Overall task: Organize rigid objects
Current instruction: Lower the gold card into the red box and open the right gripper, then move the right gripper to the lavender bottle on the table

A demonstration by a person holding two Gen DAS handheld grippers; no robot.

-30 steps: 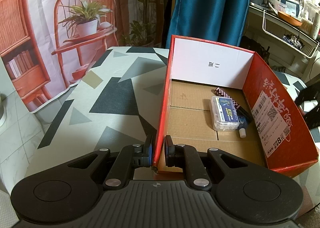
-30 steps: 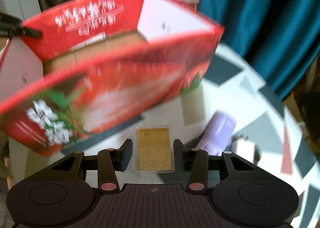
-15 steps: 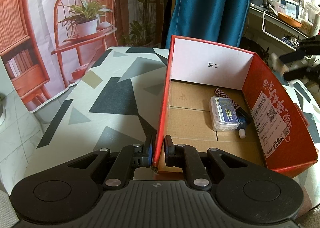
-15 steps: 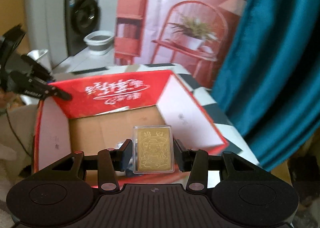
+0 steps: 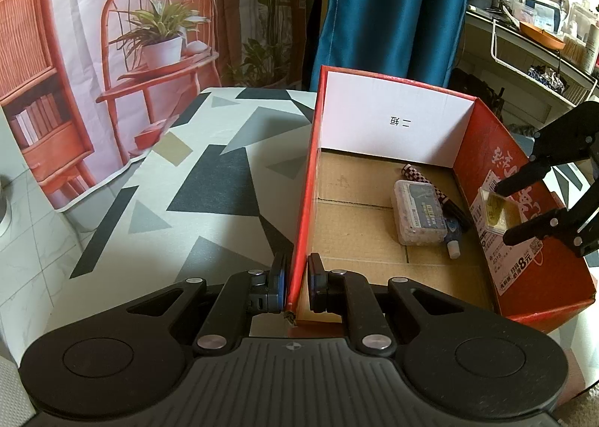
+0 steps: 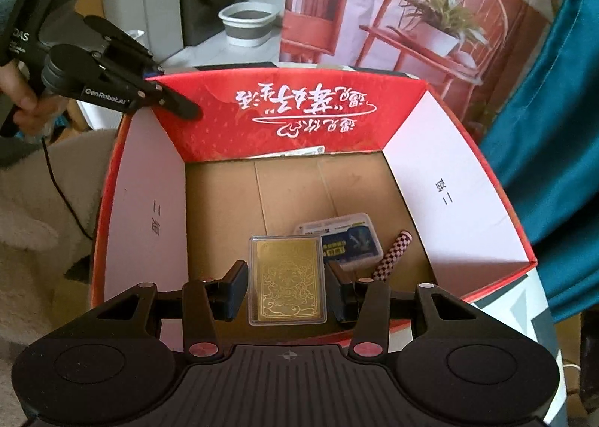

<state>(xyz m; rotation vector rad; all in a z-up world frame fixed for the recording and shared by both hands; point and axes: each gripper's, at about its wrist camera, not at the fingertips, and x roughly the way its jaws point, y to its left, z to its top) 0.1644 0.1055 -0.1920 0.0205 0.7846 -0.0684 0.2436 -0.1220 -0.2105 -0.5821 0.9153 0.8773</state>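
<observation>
Right hand-held gripper (image 6: pixel 286 286), clamped on the gold card case (image 6: pixel 286 279), has moved from the table beside the red box (image 6: pixel 337 109) to above its interior. Left hand-held gripper (image 5: pixel 295 283) stays pinched on the box's wall corner. Release is judged next.

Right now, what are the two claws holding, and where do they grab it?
The right claw holds the gold card case by its two long side edges. The left claw pinches the rim of the red box.
</observation>
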